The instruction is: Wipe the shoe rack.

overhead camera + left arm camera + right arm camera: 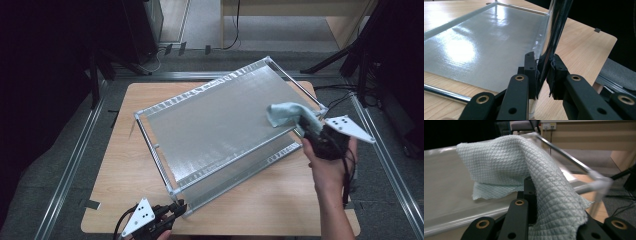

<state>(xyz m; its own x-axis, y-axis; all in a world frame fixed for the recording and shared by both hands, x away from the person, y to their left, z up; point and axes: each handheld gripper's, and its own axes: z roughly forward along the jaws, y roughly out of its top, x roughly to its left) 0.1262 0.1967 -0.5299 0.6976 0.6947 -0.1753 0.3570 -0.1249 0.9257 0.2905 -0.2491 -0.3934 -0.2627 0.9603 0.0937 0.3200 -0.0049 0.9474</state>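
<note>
At seven o'clock on the surface (125, 150), the left gripper (543, 72) is clamping its fingers narrowly around the rack's corner post (554, 32). At three o'clock, the right gripper (314, 135) is pinching the pale blue cloth (289, 113), which is draping onto the rack's top shelf (215, 120).

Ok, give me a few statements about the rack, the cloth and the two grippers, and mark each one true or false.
1. The right gripper holds a pale blue cloth. True.
2. The cloth lies on the wooden table. False: it rests on the rack's top shelf.
3. The left gripper clamps a chrome post of the rack. True.
4. The shelf is stacked with boxes. False: apart from the cloth it is bare.
</note>
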